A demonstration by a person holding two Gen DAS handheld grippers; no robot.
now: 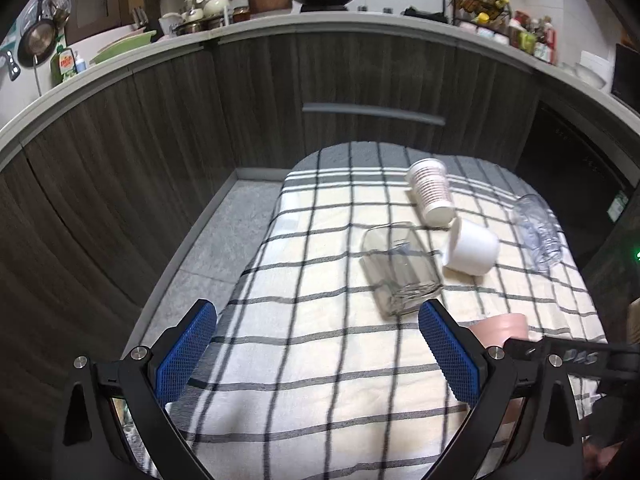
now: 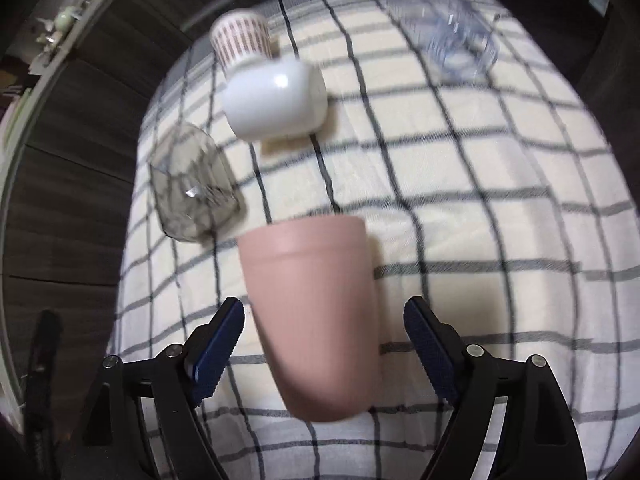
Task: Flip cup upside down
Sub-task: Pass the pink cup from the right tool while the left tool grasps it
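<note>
The pink cup (image 2: 312,320) is seen standing on the checked cloth (image 2: 480,200) of the surface, between the spread fingers of the right claw (image 2: 324,344), which is held wide and untouched by it. The left claw (image 1: 318,344) is likewise wide and empty. The approach is judged in hand; next, closing on the cup's sides is called for.
</note>
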